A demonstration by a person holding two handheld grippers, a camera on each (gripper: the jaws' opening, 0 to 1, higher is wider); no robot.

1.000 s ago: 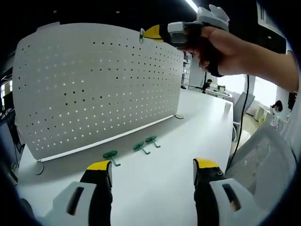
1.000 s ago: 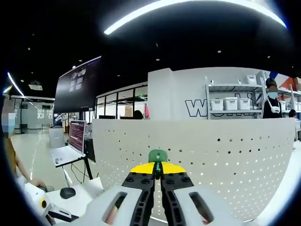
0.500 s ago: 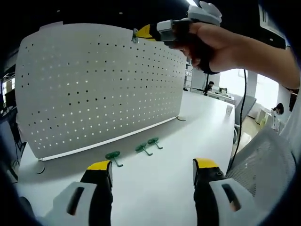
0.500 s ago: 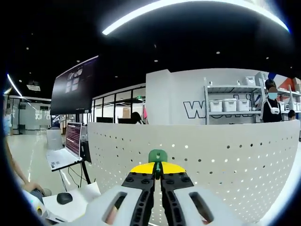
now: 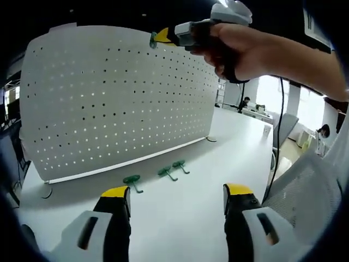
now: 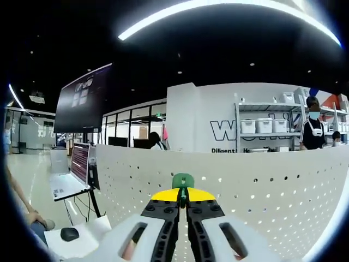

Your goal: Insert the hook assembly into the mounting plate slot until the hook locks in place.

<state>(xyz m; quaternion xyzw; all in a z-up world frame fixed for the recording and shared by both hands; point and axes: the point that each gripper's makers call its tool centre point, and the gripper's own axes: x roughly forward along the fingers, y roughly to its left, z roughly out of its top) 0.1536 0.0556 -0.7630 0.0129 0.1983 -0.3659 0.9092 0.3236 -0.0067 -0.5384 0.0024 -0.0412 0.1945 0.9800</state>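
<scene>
Green hook [image 6: 182, 180] is sitting pinched in the right hand-held gripper [image 6: 183, 192] at the pegboard's [image 5: 114, 98] top edge.
The left hand-held gripper [image 5: 177, 197] is hovering released over the white bench [image 5: 185, 213], where three spare hooks [image 5: 163, 172] are lying near the pegboard's foot; a hand [image 5: 240, 46] is gripping the right tool.

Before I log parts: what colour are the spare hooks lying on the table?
Green hooks, clearest in the left gripper view.
</scene>
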